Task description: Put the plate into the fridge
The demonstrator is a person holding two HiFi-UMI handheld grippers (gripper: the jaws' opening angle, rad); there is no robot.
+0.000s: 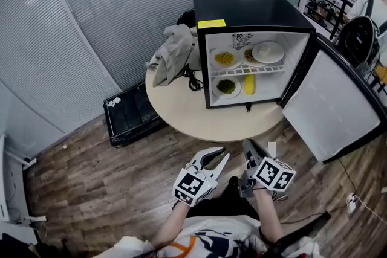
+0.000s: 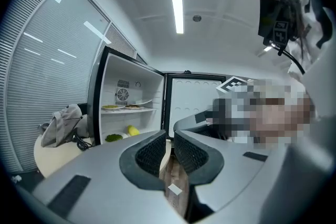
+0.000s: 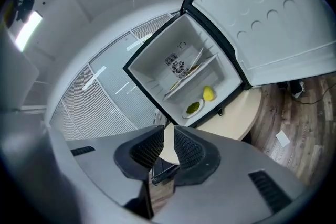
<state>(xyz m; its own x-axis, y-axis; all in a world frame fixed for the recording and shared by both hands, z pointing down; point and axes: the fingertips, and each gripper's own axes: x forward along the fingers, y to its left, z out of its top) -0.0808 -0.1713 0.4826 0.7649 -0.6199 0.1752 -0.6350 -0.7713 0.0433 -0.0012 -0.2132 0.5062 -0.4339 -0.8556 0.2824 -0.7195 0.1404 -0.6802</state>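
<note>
The black mini fridge stands on a round table with its door swung open to the right. On its upper shelf an empty white plate leans beside two plates of food. Below lie a plate of greens and a yellow item. Both grippers hang low near my body, well short of the table. My left gripper shows a narrow gap between its pads and holds nothing. My right gripper is likewise slightly apart and empty.
A crumpled grey garment and a black cable lie on the table left of the fridge. A black case sits on the wood floor by the blinds. The open door reaches out past the table's right edge.
</note>
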